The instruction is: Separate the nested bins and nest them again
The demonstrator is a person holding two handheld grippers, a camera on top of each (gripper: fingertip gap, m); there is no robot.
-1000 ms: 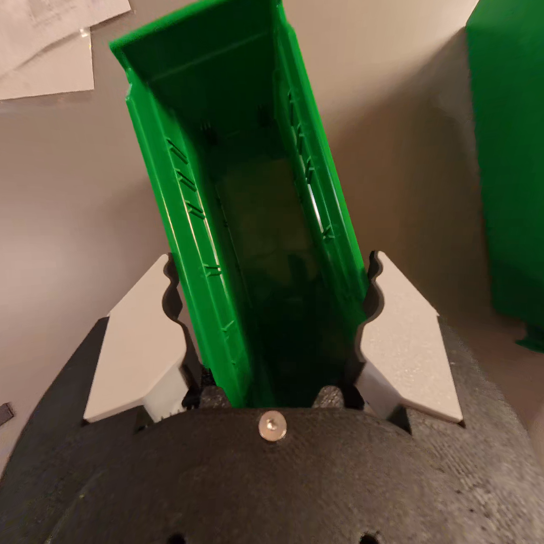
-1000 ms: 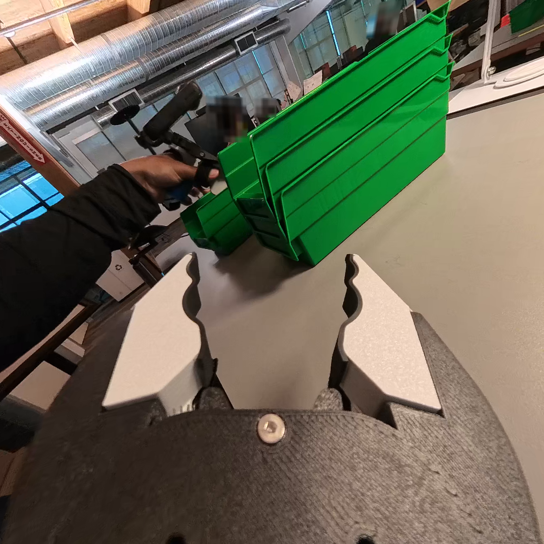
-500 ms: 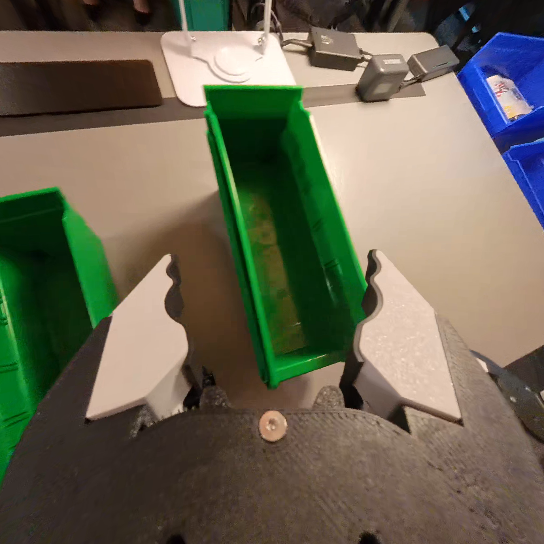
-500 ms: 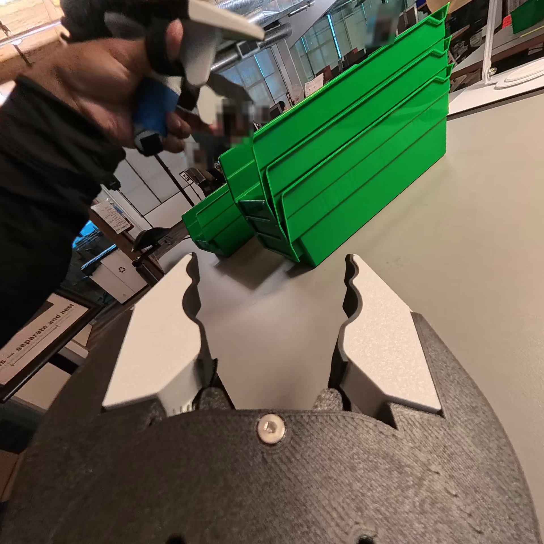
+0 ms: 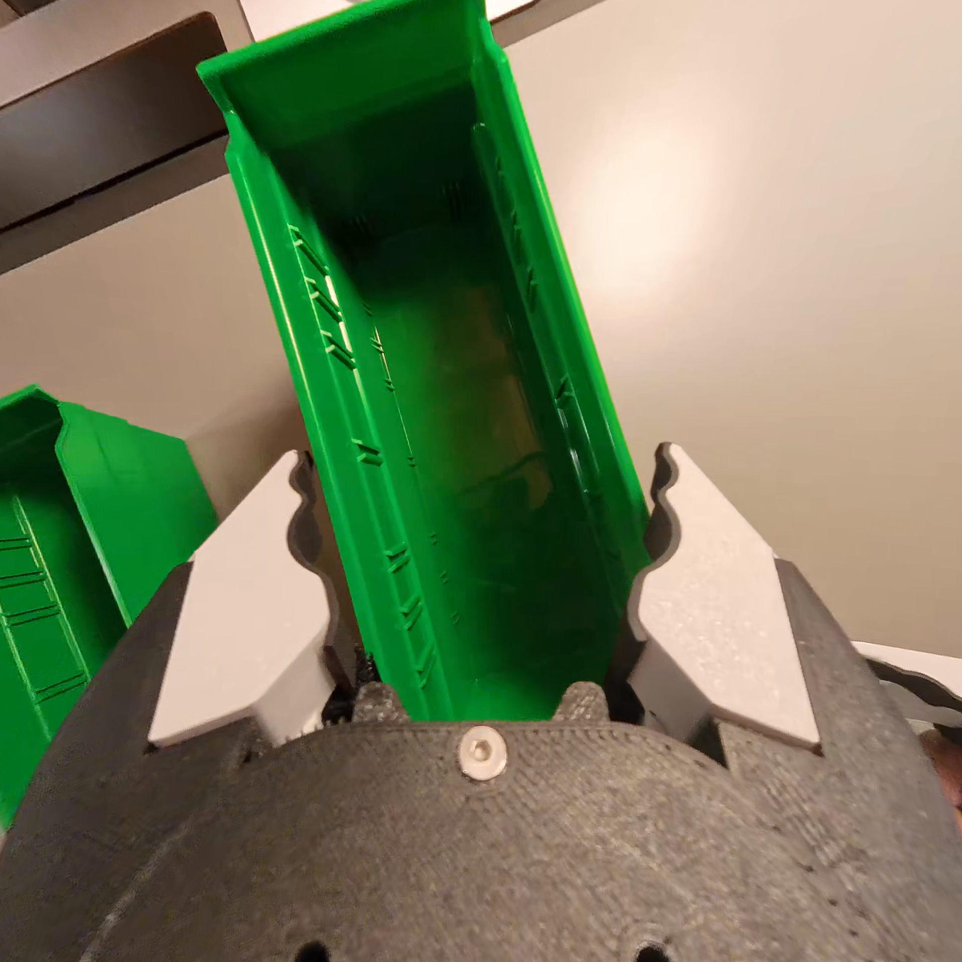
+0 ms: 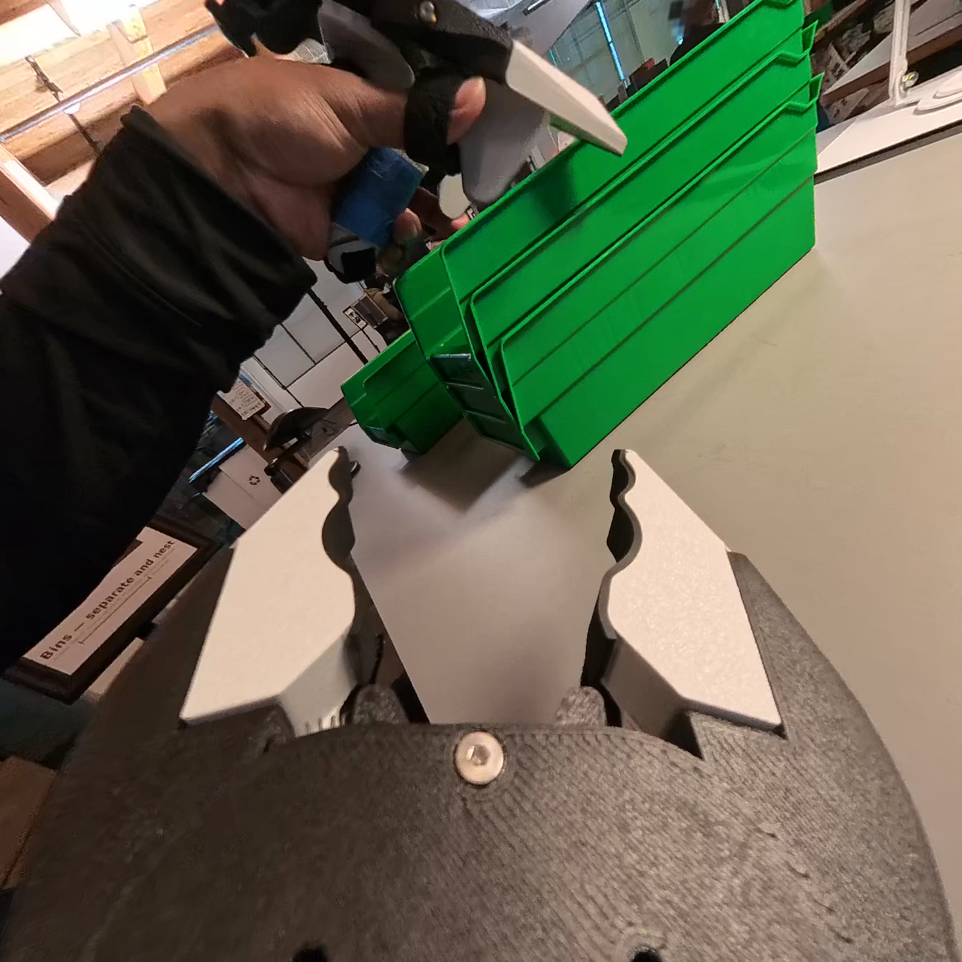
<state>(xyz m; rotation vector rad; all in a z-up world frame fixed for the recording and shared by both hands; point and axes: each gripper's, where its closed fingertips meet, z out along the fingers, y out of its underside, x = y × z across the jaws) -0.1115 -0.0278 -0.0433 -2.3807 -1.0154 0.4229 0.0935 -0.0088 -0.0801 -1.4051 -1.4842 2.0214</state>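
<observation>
Left gripper (image 5: 481,468) stands spread around a green bin (image 5: 442,364), pads not clearly pressing; right gripper (image 6: 481,468) gapes bare over the tabletop (image 6: 781,416).

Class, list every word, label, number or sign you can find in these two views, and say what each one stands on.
I quote no wording, only where it stands.
Framed sign, lower left of the right wrist view: one line of bold print.
Paper notice in the background: too small to read.
Small label behind the bins: too small to read.
White box: a printed symbol, no words.
Left wrist view: none.
</observation>
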